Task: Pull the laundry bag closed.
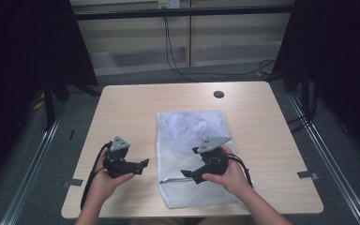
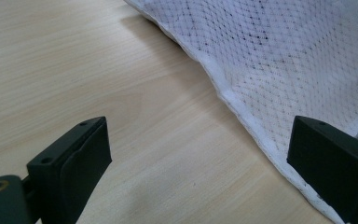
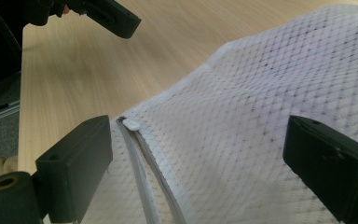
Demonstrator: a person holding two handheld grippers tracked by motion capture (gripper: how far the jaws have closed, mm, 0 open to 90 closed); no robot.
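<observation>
Spreading across the middle of the light wooden desk is a white mesh laundry bag, lying flat with its long axis running from the person's edge toward the far side, something pale bundled inside its far half. Both grippers hover low over the near end: the left gripper sits just off the bag's left hem, above bare wood, while the right gripper is over the mesh itself and so is the nearer one to the work. Each has its fingers spread wide and holds nothing; in the right gripper view the fingers straddle the bag's near corner. Between them runs the zipper, its line leading away from the camera to the small white zipper pull at the corner, closer to the left-hand finger in that view. Closing on that pull looks like the likely next move.
</observation>
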